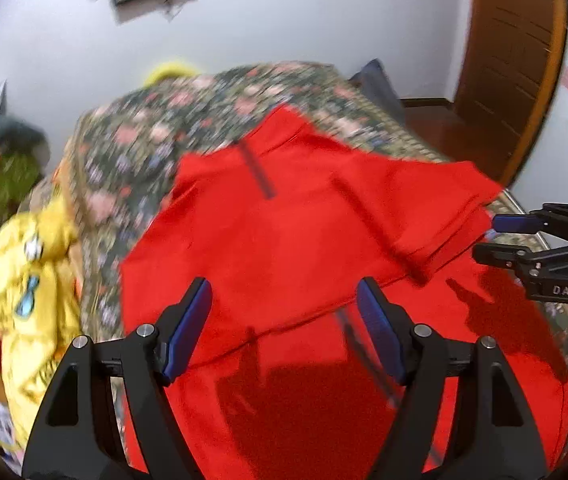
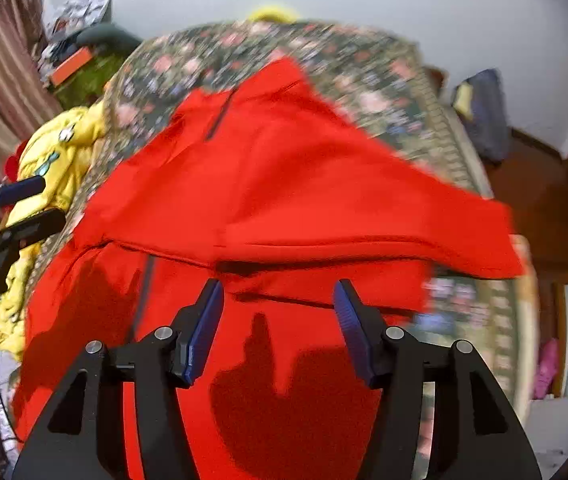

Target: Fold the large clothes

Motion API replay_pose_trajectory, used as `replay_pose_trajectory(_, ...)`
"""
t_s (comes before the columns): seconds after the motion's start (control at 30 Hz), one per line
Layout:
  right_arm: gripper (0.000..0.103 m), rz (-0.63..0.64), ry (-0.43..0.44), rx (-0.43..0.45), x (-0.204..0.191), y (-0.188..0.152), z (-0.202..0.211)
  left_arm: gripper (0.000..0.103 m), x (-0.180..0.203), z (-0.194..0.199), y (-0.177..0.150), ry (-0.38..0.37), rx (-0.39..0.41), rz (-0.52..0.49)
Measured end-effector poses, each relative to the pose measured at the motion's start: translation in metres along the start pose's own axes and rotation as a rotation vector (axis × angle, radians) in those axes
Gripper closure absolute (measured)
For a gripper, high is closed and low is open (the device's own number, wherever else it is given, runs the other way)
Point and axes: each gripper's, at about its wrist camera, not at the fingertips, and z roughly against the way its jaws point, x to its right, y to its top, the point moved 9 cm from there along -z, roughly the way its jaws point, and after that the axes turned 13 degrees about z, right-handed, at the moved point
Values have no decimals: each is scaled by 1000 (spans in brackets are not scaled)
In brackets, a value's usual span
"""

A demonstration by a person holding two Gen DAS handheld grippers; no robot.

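Right wrist view shows one red jacket (image 2: 284,184) spread on the bed (image 2: 364,64), its far sleeve folded across the body, and it looks soft, light and limp, likely to sag and slide, so I would pinch it at a hem corner or the sleeve's edge. One right hand-held gripper (image 2: 277,320) hovers over its near part, released and holding nothing, and one left hand-held gripper (image 1: 284,320) likewise hangs spread and empty above the cloth. One yellow garment (image 1: 31,280) lies bunched beside the jacket at the bed's edge, and one brown door (image 1: 512,64) stands beyond
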Motion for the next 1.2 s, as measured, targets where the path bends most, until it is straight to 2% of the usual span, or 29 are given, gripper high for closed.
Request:
replay_pose_trajectory(0.1, 45, -44, -67, 33, 33, -11, 23, 29, 42, 0, 15, -34, 17, -63)
replay_pose_trajectory(0.17, 35, -92, -110, 61, 59, -22, 37, 29, 73, -4, 24, -71, 15, -101)
replay_pose_trajectory(0.33, 35, -185, -184, 58, 99, -50, 50, 29, 148, -33, 38, -110, -4, -212)
replay_pose_trajectory(0.53, 35, -289, -186, 40, 128, -82, 49, 29, 233, -108, 20, -141, -144, -356)
replay_pose_trajectory(0.67, 35, -332, -198, 21, 136, -101, 48, 29, 262, -158, -1, -74, -221, -455)
replay_pose_trajectory(0.73, 35, -329, -205, 20, 135, -108, 49, 29, 266, -176, -5, -35, -223, -468)
replay_pose_trajectory(0.77, 35, -325, -207, 19, 135, -112, 51, 29, 267, -179, -1, -34, -197, -458)
replay_pose_trajectory(0.83, 35, -315, -211, 5, 133, -115, 49, 50, 269, -182, 6, -40, -174, -427)
replay_pose_trajectory(0.9, 35, -310, -202, -7, 131, -115, 45, 91, 262, -187, 13, -11, -180, -377)
replay_pose_trajectory(0.93, 35, -309, -198, -14, 130, -114, 43, 96, 258, -187, 18, -15, -181, -350)
replay_pose_trajectory(1.03, 35, -302, -177, -7, 127, -109, 42, 99, 240, -163, 40, -82, -139, -227)
replay_pose_trajectory(1.1, 35, -287, -162, 4, 122, -99, 40, 100, 215, -131, 63, -146, -87, -129)
replay_pose_trajectory(1.2, 35, -252, -141, 14, 113, -79, 34, 100, 167, -89, 91, -160, -11, -41)
